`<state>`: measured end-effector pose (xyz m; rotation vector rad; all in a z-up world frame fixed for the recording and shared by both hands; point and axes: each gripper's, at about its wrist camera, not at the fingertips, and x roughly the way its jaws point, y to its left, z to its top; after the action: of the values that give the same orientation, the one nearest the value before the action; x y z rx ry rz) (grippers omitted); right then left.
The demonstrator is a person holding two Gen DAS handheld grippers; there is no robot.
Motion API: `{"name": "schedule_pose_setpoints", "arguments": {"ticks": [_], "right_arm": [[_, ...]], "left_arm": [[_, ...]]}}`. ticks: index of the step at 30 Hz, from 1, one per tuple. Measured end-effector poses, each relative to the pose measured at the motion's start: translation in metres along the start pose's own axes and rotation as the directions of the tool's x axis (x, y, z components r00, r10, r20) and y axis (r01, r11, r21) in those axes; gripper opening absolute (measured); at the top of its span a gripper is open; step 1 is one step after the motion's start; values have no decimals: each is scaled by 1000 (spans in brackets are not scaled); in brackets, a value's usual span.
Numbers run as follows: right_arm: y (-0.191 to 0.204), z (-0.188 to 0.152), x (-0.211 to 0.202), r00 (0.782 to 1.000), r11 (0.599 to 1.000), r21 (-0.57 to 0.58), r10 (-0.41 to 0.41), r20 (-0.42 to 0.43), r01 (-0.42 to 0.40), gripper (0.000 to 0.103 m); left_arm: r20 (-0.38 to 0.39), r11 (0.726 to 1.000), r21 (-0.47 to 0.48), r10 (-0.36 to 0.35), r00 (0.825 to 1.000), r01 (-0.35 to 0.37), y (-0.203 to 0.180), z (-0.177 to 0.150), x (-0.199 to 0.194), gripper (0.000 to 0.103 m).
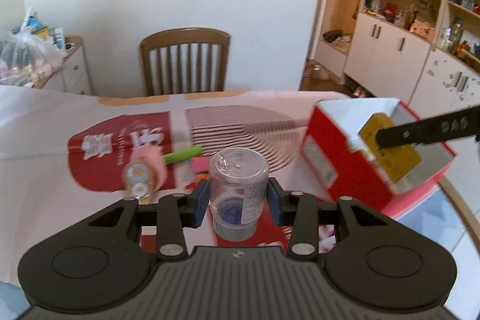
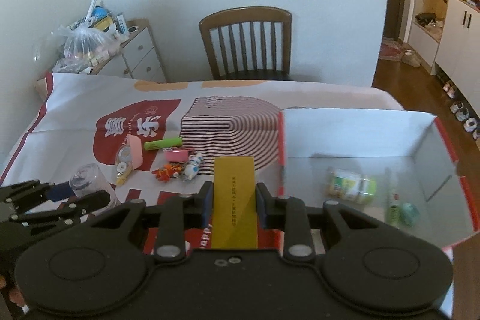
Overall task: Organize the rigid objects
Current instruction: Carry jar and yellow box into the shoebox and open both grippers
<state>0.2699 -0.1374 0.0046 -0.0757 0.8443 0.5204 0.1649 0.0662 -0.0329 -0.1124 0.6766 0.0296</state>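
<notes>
Jaws of the left gripper are clamped on a clear plastic jar, blue pads pressing its sides; the jar stands upright between them with its flat end toward the camera and something blue inside near the bottom. At 10 o'clock from the jar, on the printed tablecloth, lies a tape dispenser with a pink side, blurred, and a green marker sits at 11 o'clock, with a small pink block just beside it. At 3 o'clock a red cardboard box appears tilted with its opening up, and the right gripper's black finger reaches in from the far right edge, crossing a yellow box over the opening. A wooden chair stands at 12 o'clock behind the table. In the right wrist view, the right gripper is clamped on the yellow box, a flat carton standing on end between the pads. The red box lies at 3 o'clock, open, with a green-labelled bottle and a smaller green item on its floor. At 9 o'clock the left gripper holds the clear jar above the cloth. At 11 o'clock lie the marker, the tape dispenser, the pink block and a cluster of small toy figures.
</notes>
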Motion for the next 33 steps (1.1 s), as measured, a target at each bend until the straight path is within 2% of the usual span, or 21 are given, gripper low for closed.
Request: {"name": "schedule_pose_setpoints", "arguments": {"ticks": [11, 17, 20, 25, 33], "right_arm": [[-61, -7, -23, 999, 999, 38, -36, 25, 35, 28], [-103, -11, -30, 998, 997, 59, -53, 28, 51, 28], [-124, -11, -32, 997, 995, 72, -69, 30, 67, 28], [-161, -10, -32, 995, 992, 91, -92, 32, 89, 28], [-201, -12, -9, 993, 990, 83, -115, -9, 115, 28]], "left_arm": [[4, 993, 64, -103, 995, 102, -77, 33, 5, 40], [-1, 986, 107, -130, 992, 129, -122, 45, 19, 40], [9, 983, 137, -125, 992, 122, -142, 50, 27, 40], [-11, 984, 133, -115, 993, 115, -166, 59, 48, 40], [-114, 987, 127, -87, 990, 102, -201, 64, 97, 40]]}}
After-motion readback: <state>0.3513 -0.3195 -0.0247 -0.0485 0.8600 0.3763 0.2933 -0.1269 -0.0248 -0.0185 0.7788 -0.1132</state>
